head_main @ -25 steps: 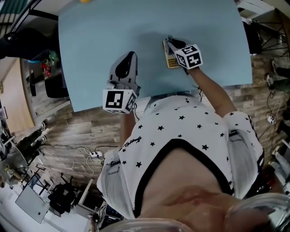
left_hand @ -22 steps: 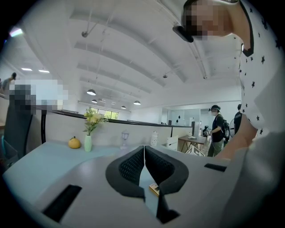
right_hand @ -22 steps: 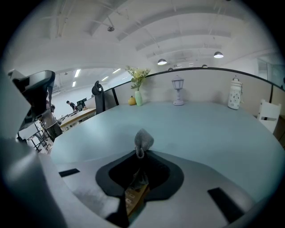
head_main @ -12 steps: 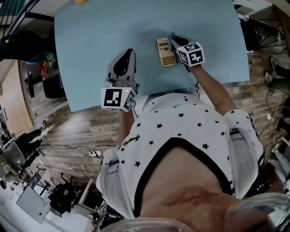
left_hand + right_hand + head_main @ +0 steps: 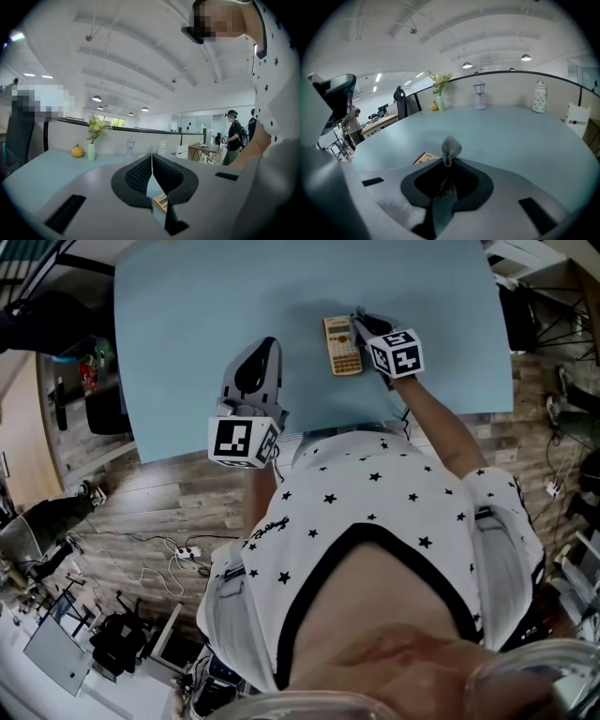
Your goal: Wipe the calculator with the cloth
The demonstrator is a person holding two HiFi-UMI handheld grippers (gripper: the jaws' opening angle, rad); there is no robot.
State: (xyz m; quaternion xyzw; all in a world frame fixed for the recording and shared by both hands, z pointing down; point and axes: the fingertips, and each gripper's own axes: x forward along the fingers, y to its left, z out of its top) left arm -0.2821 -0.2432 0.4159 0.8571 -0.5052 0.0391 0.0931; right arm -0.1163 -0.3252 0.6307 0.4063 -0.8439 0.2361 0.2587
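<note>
With fingers pinching the cloth [image 5: 451,146], the right gripper [image 5: 448,162] sits just beside the calculator [image 5: 342,345], likely needing a sideways sweep across it next, while the left gripper [image 5: 152,165] is closed and empty.

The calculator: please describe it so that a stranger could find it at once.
Start at the light blue table. Just left of the right gripper in the head view lies the calculator. It alone is flat, tan and covered with keys.

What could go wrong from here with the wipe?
The calculator lies loose on the table; the shut left gripper is apart from it, so a wipe may push it along. Only a small tuft of cloth sticks out past the right gripper, so its jaws might scrape the keys.
</note>
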